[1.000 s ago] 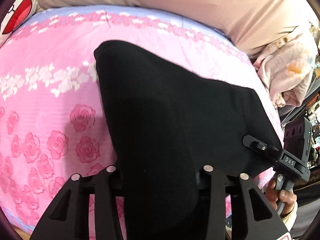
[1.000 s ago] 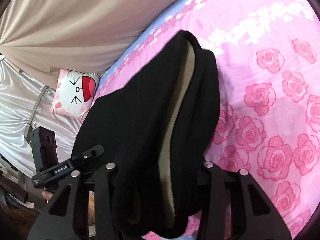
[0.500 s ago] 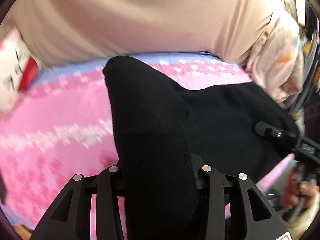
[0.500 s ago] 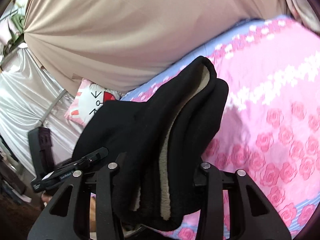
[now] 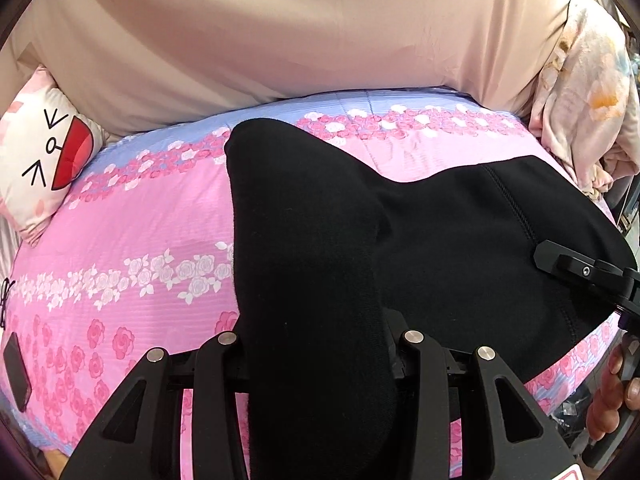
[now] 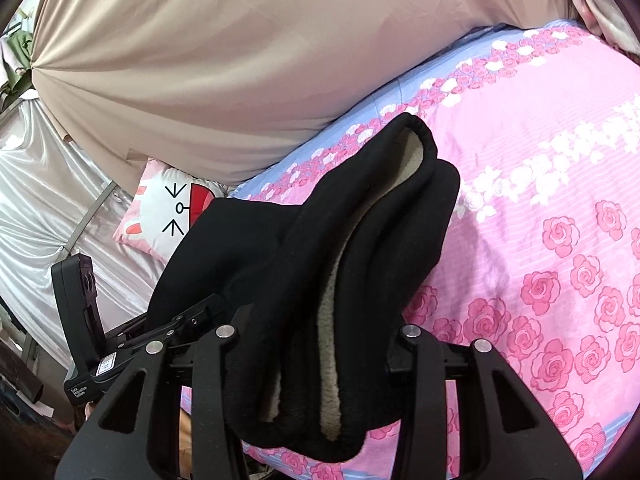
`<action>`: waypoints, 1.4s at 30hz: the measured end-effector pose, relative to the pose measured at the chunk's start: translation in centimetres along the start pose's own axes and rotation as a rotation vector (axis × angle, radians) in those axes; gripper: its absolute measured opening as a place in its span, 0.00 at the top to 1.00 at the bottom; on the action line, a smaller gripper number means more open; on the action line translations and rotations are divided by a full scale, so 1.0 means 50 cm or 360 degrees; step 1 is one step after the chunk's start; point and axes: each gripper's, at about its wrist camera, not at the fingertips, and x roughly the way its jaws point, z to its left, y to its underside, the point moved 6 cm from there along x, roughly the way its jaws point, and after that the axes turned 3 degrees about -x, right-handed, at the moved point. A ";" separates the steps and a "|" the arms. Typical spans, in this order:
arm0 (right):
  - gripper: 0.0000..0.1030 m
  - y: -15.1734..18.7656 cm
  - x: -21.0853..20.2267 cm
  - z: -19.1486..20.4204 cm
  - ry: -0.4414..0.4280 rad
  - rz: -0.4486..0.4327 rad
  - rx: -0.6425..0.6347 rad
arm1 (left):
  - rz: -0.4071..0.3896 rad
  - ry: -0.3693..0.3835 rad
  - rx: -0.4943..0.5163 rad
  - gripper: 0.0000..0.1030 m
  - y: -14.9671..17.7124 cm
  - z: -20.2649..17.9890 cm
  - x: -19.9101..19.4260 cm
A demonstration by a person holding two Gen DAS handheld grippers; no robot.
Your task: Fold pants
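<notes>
Covering most of both views, the bed [image 5: 132, 240] wears a pink rose-print sheet, with a beige curtain [image 5: 280, 28] behind it. Black pants [image 5: 460, 248] hang between the two grippers above the sheet, their pale fleece lining showing in the right wrist view. A cat-face pillow [image 5: 40, 160] sits at the bed's far corner. The left gripper [image 5: 316, 360] is clamped on one bunched end, the right gripper [image 6: 316, 356] on the other.
</notes>
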 end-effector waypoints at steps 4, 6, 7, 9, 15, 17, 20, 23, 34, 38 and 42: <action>0.62 0.004 0.003 -0.002 0.0002 0.0008 0.0009 | 0.0013 -0.0003 -0.0001 0.63 0.004 0.000 0.006; 0.62 0.006 0.001 0.001 0.0005 0.0005 0.0012 | 0.0016 0.0004 -0.0003 0.63 0.006 0.001 0.005; 0.62 0.006 -0.001 0.002 0.0002 0.0004 0.0013 | 0.0016 0.0008 -0.0006 0.63 0.006 0.000 0.003; 0.62 0.003 -0.012 0.012 -0.0007 -0.0009 0.0004 | 0.0005 0.0027 -0.0016 0.63 0.003 0.003 -0.009; 0.62 -0.064 -0.097 0.105 -0.0075 -0.0183 -0.0184 | -0.0200 0.0133 -0.0014 0.63 -0.053 0.011 -0.121; 0.62 -0.102 -0.121 0.140 -0.0098 -0.0254 -0.0272 | -0.0339 0.0158 0.0004 0.63 -0.098 0.015 -0.176; 0.62 -0.189 -0.150 0.201 -0.0132 -0.0386 -0.0429 | -0.0552 0.0147 0.0045 0.63 -0.178 0.018 -0.244; 0.62 -0.296 -0.157 0.252 -0.0162 -0.0504 -0.0562 | -0.0730 0.0102 0.0078 0.63 -0.261 0.023 -0.288; 0.62 -0.503 0.126 0.130 -0.0137 -0.0412 -0.0461 | -0.0651 0.0104 -0.0125 0.63 -0.472 0.103 -0.044; 0.62 -0.486 0.273 0.025 -0.0064 -0.0289 -0.0363 | -0.0516 0.0023 -0.0149 0.62 -0.471 0.127 0.154; 0.62 -0.441 0.403 -0.077 0.0027 -0.0106 -0.0238 | -0.0278 0.0011 -0.0184 0.61 -0.432 0.148 0.326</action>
